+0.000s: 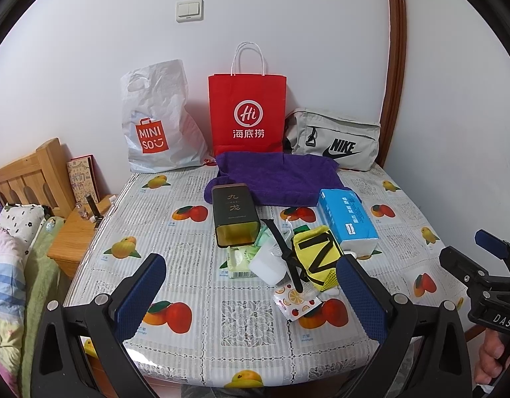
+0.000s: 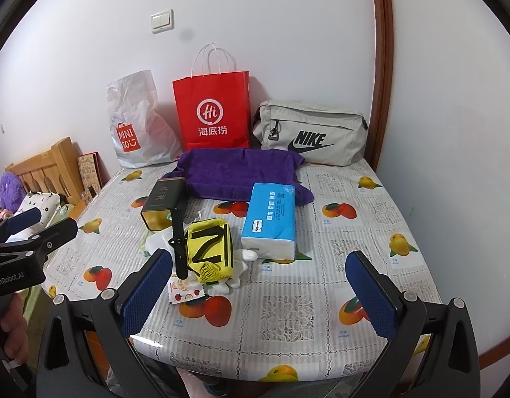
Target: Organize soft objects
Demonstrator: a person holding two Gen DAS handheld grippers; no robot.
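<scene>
Both of my grippers hover over the near edge of the table (image 1: 195, 301), each with its pads spread wide and nothing between them. The left gripper (image 1: 251, 301) sits just short of the yellow pouch (image 1: 316, 258); the right gripper (image 2: 258, 295) is nearer the table's bare right half, with the pouch ahead of its left pad.

Taking the yellow pouch as landmark:
- A black strap (image 1: 283, 252) lies along its left side, touching it.
- A fruit-print sachet (image 1: 296, 301) lies just in front of it.
- A white packet (image 1: 266, 265) and a green tissue pack (image 1: 240, 260) lie to its left.
- A dark tin (image 1: 233, 214) lies behind and to its left.
- A blue tissue pack (image 2: 270, 220) lies just to its right.
- A purple towel (image 2: 238, 172) is spread behind it.

Behind the towel, a white plastic bag (image 1: 155, 119), a red paper bag (image 1: 246, 112) and a grey pouch bag (image 2: 309, 132) stand against the wall.
</scene>
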